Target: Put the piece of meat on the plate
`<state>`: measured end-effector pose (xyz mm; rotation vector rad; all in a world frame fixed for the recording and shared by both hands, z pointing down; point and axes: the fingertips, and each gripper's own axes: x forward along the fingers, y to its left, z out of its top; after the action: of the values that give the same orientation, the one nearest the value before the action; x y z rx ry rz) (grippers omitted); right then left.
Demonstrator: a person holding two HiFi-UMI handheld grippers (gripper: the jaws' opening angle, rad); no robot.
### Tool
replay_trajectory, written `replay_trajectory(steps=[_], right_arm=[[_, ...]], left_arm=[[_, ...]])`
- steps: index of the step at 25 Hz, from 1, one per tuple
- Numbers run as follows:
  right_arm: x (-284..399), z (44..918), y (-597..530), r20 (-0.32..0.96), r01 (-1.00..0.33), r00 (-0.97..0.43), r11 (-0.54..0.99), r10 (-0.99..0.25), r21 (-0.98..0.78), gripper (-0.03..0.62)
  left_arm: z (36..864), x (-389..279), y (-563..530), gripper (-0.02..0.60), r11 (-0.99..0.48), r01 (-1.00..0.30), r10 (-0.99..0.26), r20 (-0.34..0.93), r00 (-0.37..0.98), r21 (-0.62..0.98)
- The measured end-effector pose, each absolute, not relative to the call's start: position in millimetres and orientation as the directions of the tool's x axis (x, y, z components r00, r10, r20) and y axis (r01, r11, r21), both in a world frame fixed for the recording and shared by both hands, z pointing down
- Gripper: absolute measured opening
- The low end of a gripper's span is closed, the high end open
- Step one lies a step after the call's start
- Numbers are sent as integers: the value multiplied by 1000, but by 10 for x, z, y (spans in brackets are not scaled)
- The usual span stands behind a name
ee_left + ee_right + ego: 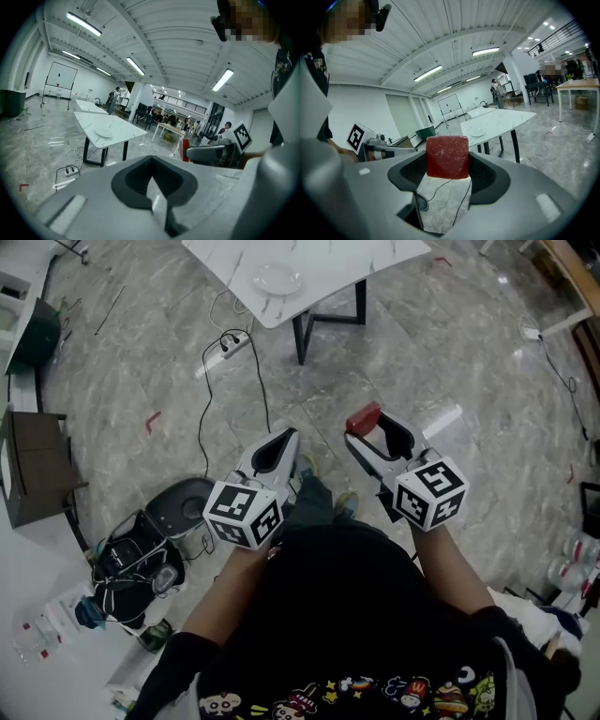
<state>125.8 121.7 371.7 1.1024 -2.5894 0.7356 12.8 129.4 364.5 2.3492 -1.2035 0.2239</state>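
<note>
The piece of meat (pixel 363 416) is a red block, and my right gripper (pixel 359 427) is shut on it, held in the air over the floor. In the right gripper view the meat (pixel 447 157) sits between the dark pads (pixel 486 171). My left gripper (pixel 284 442) is shut with nothing in it, beside the right one; its tips (pixel 152 157) meet. The white plate (pixel 277 279) lies on a white marble table (pixel 328 263) well ahead of both grippers, also seen as the plate (pixel 477 132) and the plate (pixel 104 133).
A power strip with cables (pixel 230 343) lies on the floor between me and the table. Bags and gear (pixel 141 559) sit at my left, with a dark cabinet (pixel 37 465) beyond. More tables (pixel 581 84) and people stand far off.
</note>
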Motion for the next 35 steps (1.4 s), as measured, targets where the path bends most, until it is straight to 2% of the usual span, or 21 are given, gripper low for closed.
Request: replay_trajectory(steps=[22,35], right_arm=[[594,3696,616,440,-782,-623,529,-646,-330,299],[391,3759,308,440,-762,-646,558,-624,-328,299]], left_arm=[[3604,-398,474,2,-591,-710,-648,299,701,382],[3583,-728,314,2,-553,-749,-688,306,658,365]])
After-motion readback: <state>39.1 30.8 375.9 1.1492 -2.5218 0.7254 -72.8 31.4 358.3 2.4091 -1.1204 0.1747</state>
